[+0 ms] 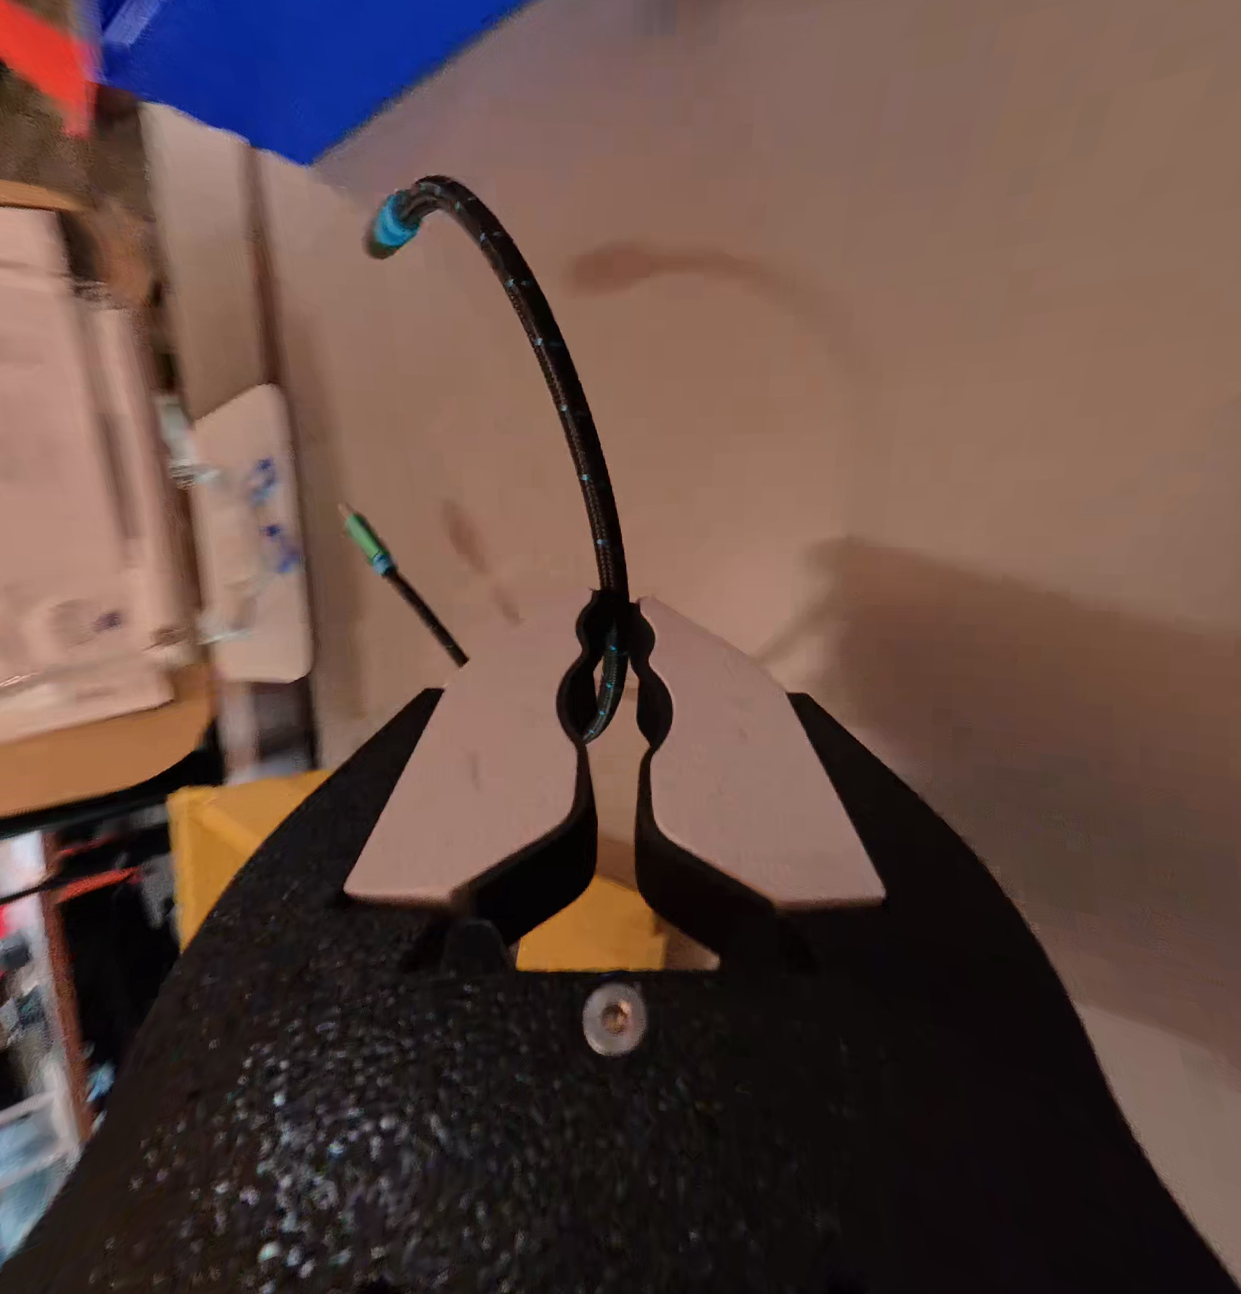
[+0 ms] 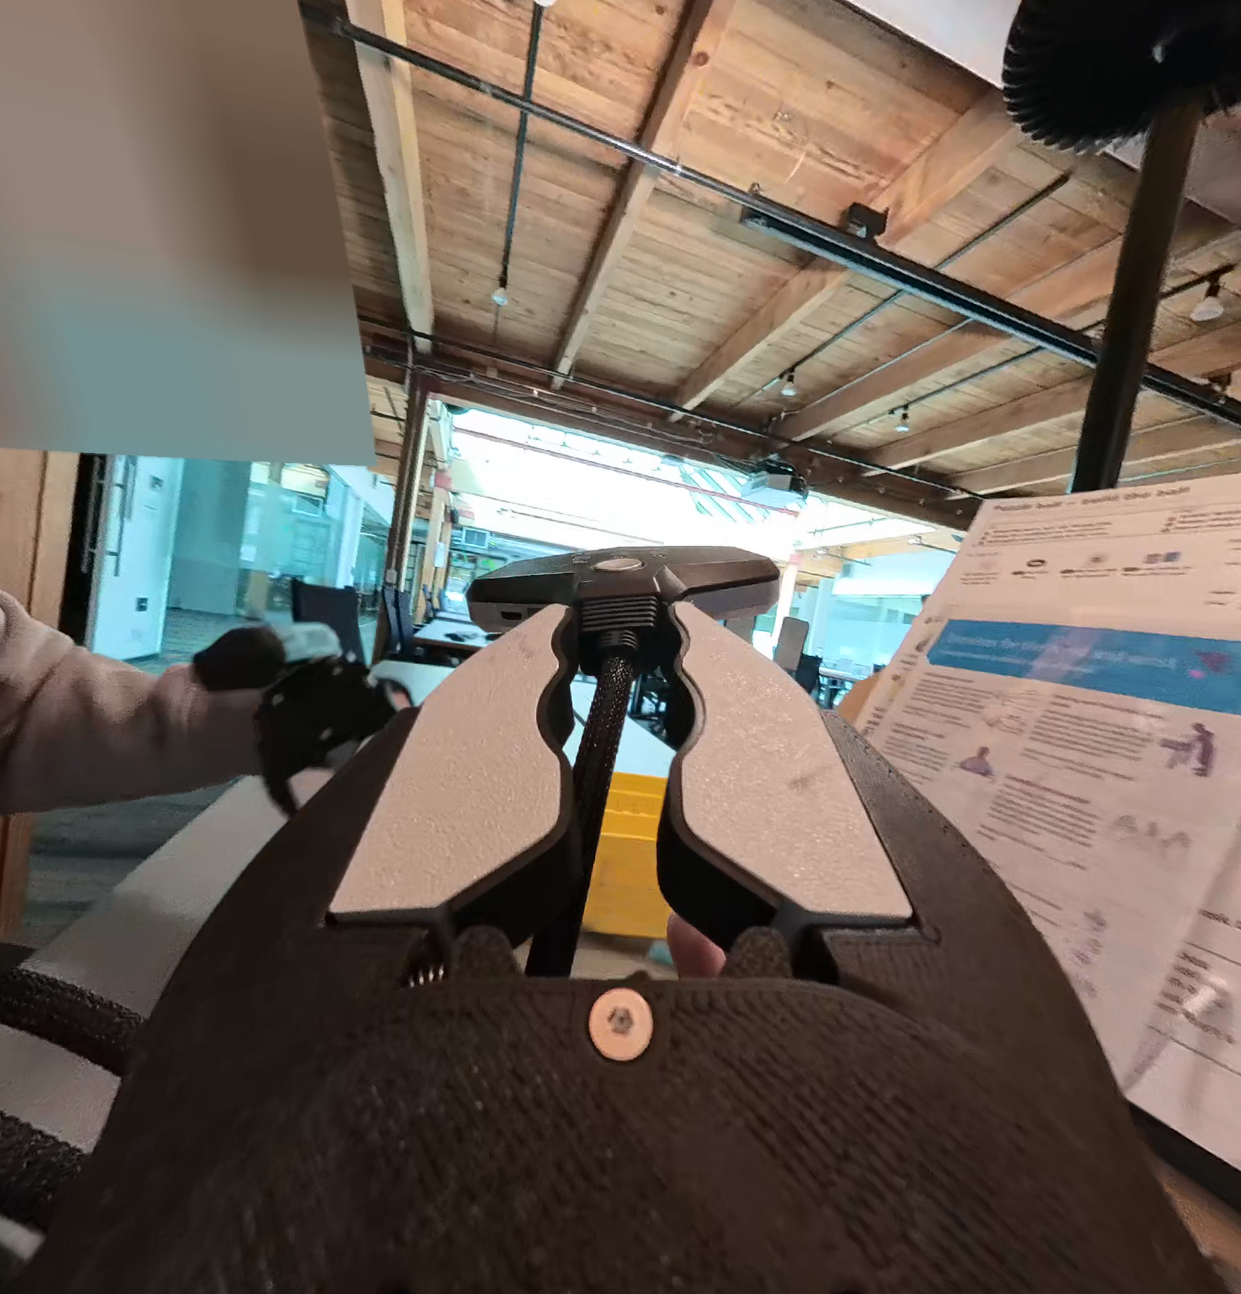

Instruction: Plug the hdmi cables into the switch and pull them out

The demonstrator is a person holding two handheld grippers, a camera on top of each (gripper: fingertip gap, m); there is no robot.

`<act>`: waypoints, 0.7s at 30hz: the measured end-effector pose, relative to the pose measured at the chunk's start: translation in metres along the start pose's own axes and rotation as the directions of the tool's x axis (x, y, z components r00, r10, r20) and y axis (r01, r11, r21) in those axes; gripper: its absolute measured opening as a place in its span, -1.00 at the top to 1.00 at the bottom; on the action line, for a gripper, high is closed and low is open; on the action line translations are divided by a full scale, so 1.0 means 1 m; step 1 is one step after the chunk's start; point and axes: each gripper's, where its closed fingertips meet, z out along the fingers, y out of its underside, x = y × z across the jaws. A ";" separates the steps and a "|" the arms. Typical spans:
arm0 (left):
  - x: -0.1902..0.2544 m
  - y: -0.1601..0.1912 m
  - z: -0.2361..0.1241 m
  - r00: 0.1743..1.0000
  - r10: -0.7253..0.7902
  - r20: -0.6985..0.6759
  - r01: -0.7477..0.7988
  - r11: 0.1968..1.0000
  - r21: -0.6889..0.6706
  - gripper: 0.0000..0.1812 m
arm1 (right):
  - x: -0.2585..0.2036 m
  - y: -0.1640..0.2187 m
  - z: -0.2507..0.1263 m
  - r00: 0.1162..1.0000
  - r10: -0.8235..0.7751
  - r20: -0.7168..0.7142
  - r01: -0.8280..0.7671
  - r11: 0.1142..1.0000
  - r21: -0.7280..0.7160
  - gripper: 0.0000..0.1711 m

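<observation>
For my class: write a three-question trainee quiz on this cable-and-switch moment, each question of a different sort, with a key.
1. True or false: the left gripper pinches the braided cable at its plug.
2. Multiple choice: the right gripper is closed on A) the switch's flat top, B) the ribbed collar where the switch's own cable leaves it, C) nothing.
3. Short answer: what colour is the loose plug lying beyond the left gripper?

Key: 1 false, it grips the cord well below the plug; 2 B; 3 green.
</observation>
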 end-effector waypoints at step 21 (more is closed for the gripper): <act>-0.029 0.007 0.093 0.707 -0.707 -0.026 0.705 0.701 0.108 0.36 | -0.001 0.047 0.014 0.996 0.078 0.052 -0.075 0.995 -0.065 0.74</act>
